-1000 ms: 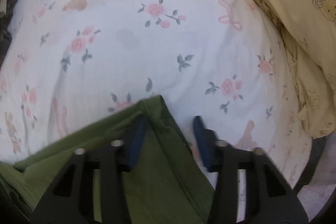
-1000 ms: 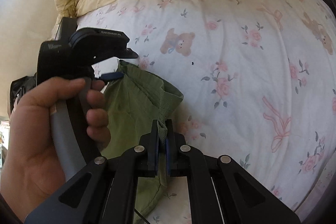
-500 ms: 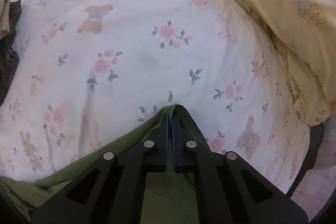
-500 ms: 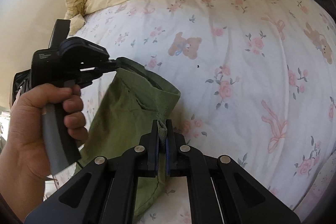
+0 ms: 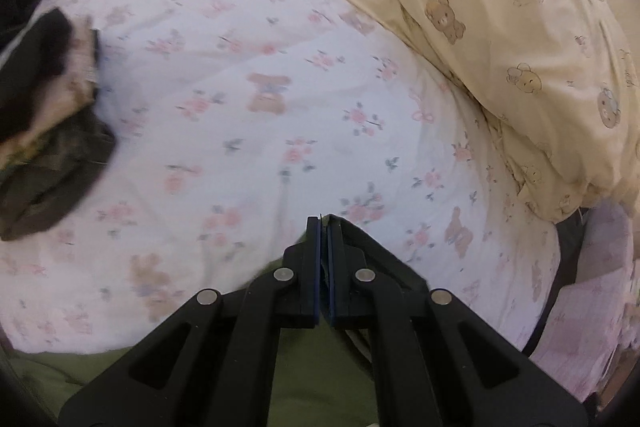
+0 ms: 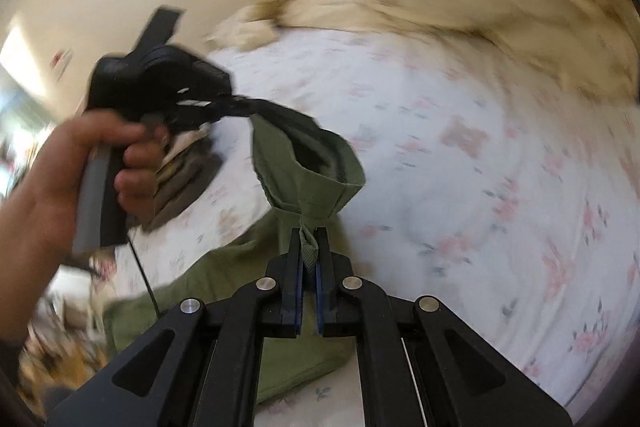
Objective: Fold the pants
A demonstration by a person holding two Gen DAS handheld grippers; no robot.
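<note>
Gripping green pants (image 6: 308, 183) by waistband with both tongs, lifting them off bed (image 5: 248, 115). Left tongs (image 5: 323, 227) pressed together, pinching 1 waistband corner; my hand (image 6: 60, 179) squeezing handle. Right tongs (image 6: 309, 239) pinching other corner, fabric bunching between pads. Legs trailing over near edge of bed. Judging task as barely starting: no fold showing, all folds left. Seeing no containers; only dark clothes pile (image 5: 44, 131) lying at bed's left edge, yellow quilt (image 5: 520, 39) heaping at far right.
</note>
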